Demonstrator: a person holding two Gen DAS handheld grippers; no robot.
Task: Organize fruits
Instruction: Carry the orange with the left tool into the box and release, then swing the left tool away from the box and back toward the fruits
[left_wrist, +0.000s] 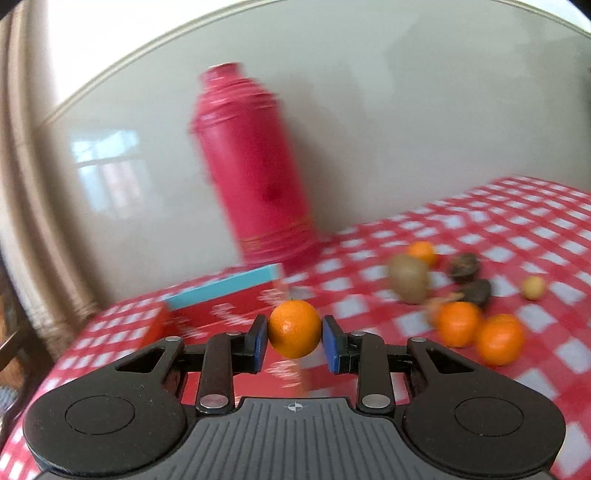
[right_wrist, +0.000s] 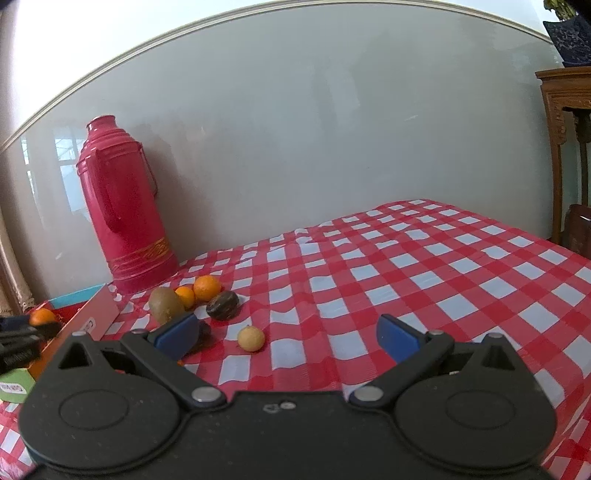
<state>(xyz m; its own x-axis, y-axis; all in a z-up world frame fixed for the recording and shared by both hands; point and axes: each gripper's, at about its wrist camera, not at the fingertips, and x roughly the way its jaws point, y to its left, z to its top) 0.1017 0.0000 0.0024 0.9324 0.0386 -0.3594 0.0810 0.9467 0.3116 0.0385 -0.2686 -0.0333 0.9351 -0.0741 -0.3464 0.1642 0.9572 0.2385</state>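
My left gripper (left_wrist: 294, 334) is shut on a small orange (left_wrist: 294, 328), its blue pads pressing both sides, held above a red box with a blue rim (left_wrist: 221, 291). In the right wrist view this orange (right_wrist: 42, 316) shows at the far left over the box (right_wrist: 86, 314). My right gripper (right_wrist: 286, 336) stands open and holds nothing, low over the checked cloth (right_wrist: 406, 266). Loose fruit lies ahead of it: a kiwi (right_wrist: 166, 303), two oranges (right_wrist: 207, 287), a dark fruit (right_wrist: 222, 304) and a small yellow fruit (right_wrist: 251, 338). A second dark fruit is partly hidden behind its left finger.
A tall red thermos (right_wrist: 125, 206) stands against the pale wall behind the box. A carved wooden stand (right_wrist: 565, 147) is at the far right beyond the table. The cloth right of the fruit is bare. A green label (right_wrist: 14, 386) lies near the box.
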